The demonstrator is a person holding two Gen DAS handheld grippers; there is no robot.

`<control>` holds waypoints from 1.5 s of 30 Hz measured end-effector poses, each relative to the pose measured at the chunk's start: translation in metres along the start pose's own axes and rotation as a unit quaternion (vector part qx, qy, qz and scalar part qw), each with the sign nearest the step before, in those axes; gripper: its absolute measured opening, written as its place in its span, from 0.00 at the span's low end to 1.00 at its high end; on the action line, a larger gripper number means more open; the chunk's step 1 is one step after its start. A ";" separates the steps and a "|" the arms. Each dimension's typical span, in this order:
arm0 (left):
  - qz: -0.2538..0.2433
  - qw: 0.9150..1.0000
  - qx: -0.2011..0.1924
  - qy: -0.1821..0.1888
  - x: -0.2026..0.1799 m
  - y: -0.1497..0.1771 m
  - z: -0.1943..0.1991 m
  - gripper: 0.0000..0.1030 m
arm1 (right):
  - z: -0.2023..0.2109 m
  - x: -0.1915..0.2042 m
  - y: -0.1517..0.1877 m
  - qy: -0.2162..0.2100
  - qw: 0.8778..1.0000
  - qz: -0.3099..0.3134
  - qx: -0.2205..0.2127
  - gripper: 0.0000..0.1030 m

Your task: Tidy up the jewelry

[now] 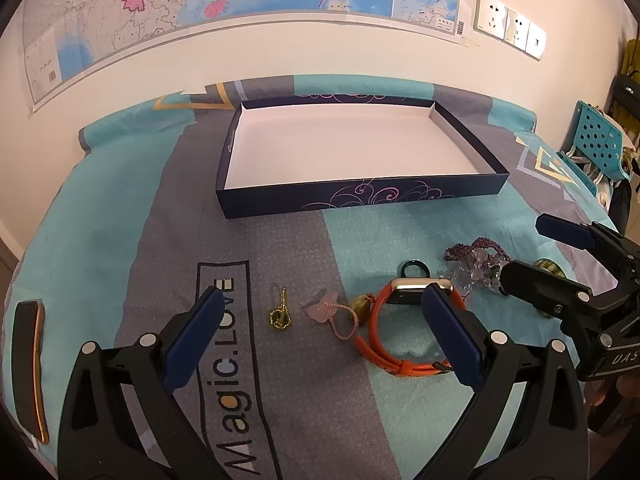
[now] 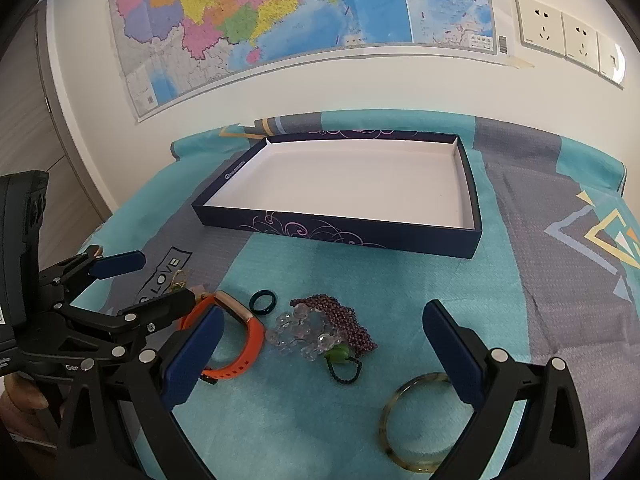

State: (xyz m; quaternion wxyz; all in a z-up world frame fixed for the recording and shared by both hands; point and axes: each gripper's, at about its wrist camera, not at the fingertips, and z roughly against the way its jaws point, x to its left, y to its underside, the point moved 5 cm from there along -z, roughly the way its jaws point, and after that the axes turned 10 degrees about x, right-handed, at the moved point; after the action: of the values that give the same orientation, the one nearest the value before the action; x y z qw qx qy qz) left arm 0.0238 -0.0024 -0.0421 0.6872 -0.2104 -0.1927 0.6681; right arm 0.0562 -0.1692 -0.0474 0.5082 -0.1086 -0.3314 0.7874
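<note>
A shallow dark blue box (image 1: pixel 344 200) (image 2: pixel 344 232) with a white inside lies at the back of the cloth, with nothing in it. Jewelry lies in front of it: an orange-strapped watch (image 1: pixel 384 344) (image 2: pixel 252 340), a dark ring (image 1: pixel 412 269) (image 2: pixel 263 302), a clear bead bracelet (image 2: pixel 298 334), a purple bead bracelet (image 1: pixel 476 249) (image 2: pixel 348 318), a gold chain charm (image 1: pixel 280 312), a pink charm (image 1: pixel 322 310) and a greenish bangle (image 2: pixel 404 420). My left gripper (image 1: pixel 326 320) (image 2: pixel 148 276) is open above the charms. My right gripper (image 2: pixel 322 326) (image 1: pixel 528 252) is open over the bead bracelets.
A teal and grey patterned cloth (image 1: pixel 120 240) (image 2: pixel 540 320) covers the table. A dark phone-like slab (image 1: pixel 28 364) lies at the left edge. A map and wall sockets (image 2: pixel 560 32) hang behind. A teal perforated chair (image 1: pixel 596 140) stands to the right.
</note>
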 end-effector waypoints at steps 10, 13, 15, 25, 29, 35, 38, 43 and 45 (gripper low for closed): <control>-0.007 1.000 0.006 0.012 -0.003 0.005 0.001 0.94 | 0.007 -0.011 0.005 0.008 1.000 -0.002 0.000 0.93; -0.011 1.000 0.009 0.018 -0.002 0.009 0.001 0.94 | 0.013 -0.025 0.012 0.020 1.000 -0.008 0.005 0.93; -0.019 0.999 0.012 0.024 -0.002 0.012 0.001 0.94 | 0.016 -0.036 0.018 0.033 0.999 -0.012 0.011 0.93; -0.054 0.993 0.047 0.093 -0.020 0.025 -0.007 0.66 | 0.018 -0.076 0.045 0.059 0.996 -0.036 0.049 0.84; -0.051 0.991 0.054 0.115 -0.021 0.025 -0.007 0.54 | 0.012 -0.075 0.047 0.053 0.996 -0.033 0.060 0.77; -0.053 0.988 0.070 0.125 -0.022 0.023 -0.013 0.33 | 0.008 -0.076 0.048 0.047 0.996 -0.038 0.063 0.70; -0.060 0.987 0.075 0.131 -0.026 0.027 -0.010 0.31 | 0.009 -0.076 0.048 0.046 0.996 -0.037 0.064 0.66; -0.085 0.984 0.078 0.132 -0.036 0.033 -0.006 0.34 | 0.011 -0.077 0.049 0.041 0.996 -0.037 0.066 0.62; -0.085 0.984 0.081 0.135 -0.037 0.030 -0.008 0.37 | 0.011 -0.076 0.050 0.042 0.996 -0.032 0.068 0.60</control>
State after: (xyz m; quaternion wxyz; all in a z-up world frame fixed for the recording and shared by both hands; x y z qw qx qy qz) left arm 0.0017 -0.0390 -0.0647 0.7761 -0.2249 -0.0610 0.5859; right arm 0.0491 -0.2533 -0.0830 0.5528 -0.0966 -0.2588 0.7862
